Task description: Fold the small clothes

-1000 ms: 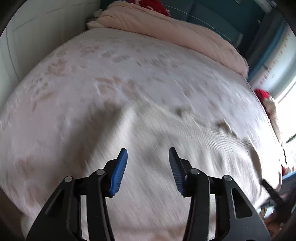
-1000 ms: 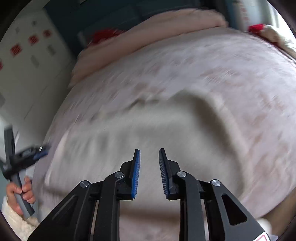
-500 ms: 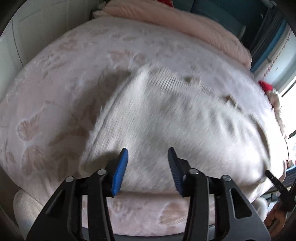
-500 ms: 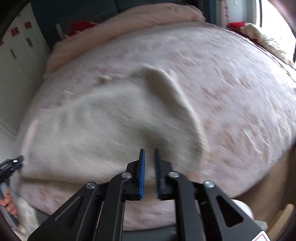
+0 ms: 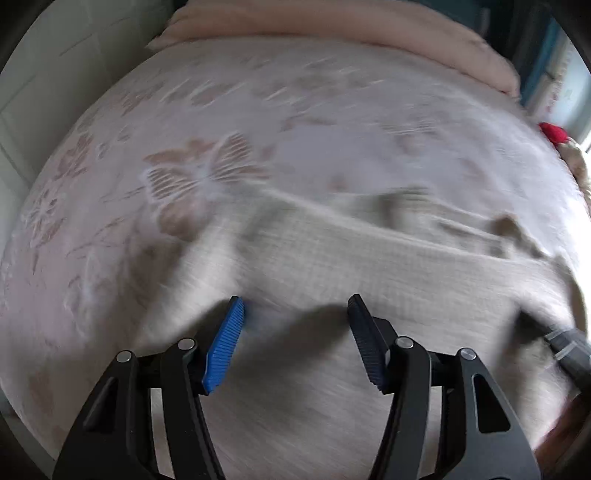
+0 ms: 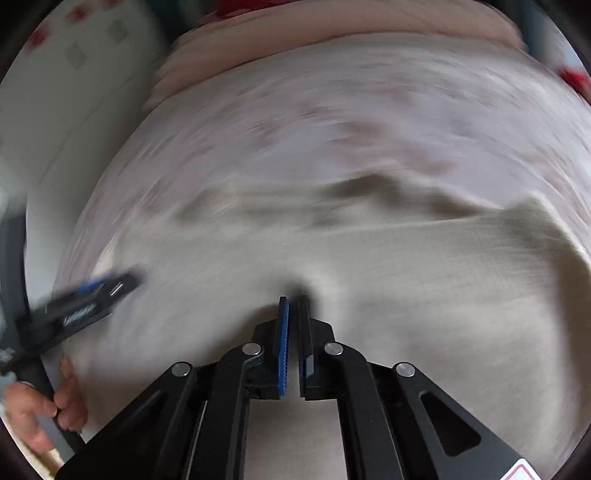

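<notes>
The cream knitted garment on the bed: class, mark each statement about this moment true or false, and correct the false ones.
1. The cream knitted garment lies on a floral bedspread. True.
2. The left gripper has its jaws shut. False: they stand apart over the garment, having just been opening.
3. The right gripper has its jaws together. True; they have just been closing.
4. The garment is bright red. False: it is cream.
5. A pink duvet lies bunched at the bed's far end. True.
</notes>
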